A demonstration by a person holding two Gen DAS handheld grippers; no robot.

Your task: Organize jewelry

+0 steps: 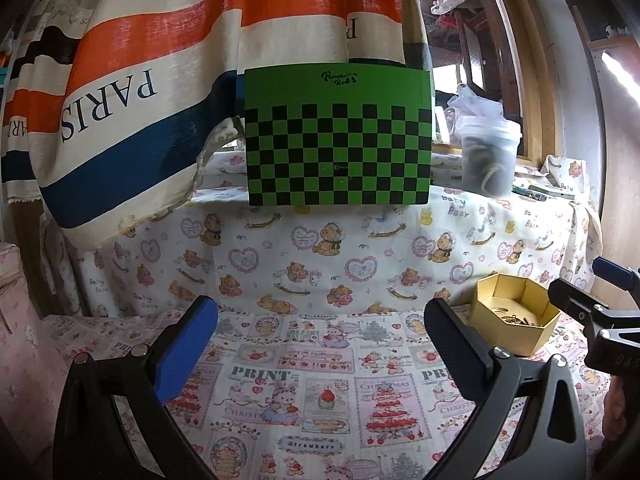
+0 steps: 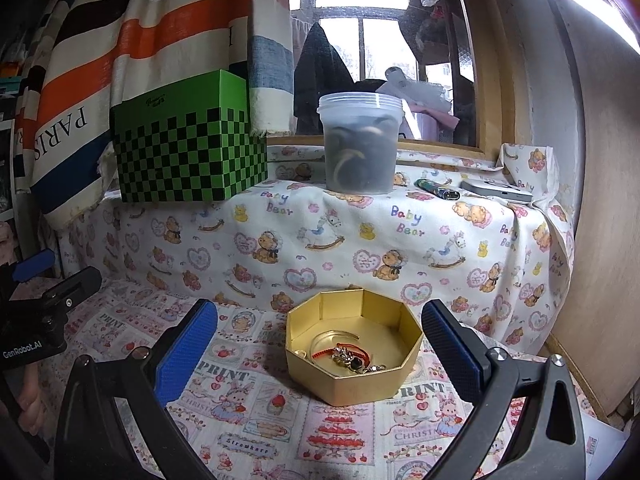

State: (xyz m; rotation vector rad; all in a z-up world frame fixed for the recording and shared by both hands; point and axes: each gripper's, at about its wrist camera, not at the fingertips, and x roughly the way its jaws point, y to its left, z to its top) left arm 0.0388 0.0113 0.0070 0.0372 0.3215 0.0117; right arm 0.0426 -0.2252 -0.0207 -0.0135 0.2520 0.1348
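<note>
A gold octagonal box (image 2: pixel 352 376) sits on the printed cloth, straight ahead in the right wrist view and at the right in the left wrist view (image 1: pixel 516 330). Inside lies a pile of jewelry (image 2: pixel 348 358): a clear bangle, a red cord piece and some metal charms. My right gripper (image 2: pixel 320 344) is open and empty, its fingers on either side of the box and a little short of it. My left gripper (image 1: pixel 320 344) is open and empty over bare cloth, left of the box. The right gripper shows at the right edge of the left wrist view (image 1: pixel 596 308).
A green checkered box (image 2: pixel 188 148) and a clear lidded tub (image 2: pixel 360 144) stand on the raised ledge behind. A lighter (image 2: pixel 436 189) and a flat grey device (image 2: pixel 498 192) lie on the ledge at the right. A striped curtain (image 1: pixel 160 80) hangs at the left.
</note>
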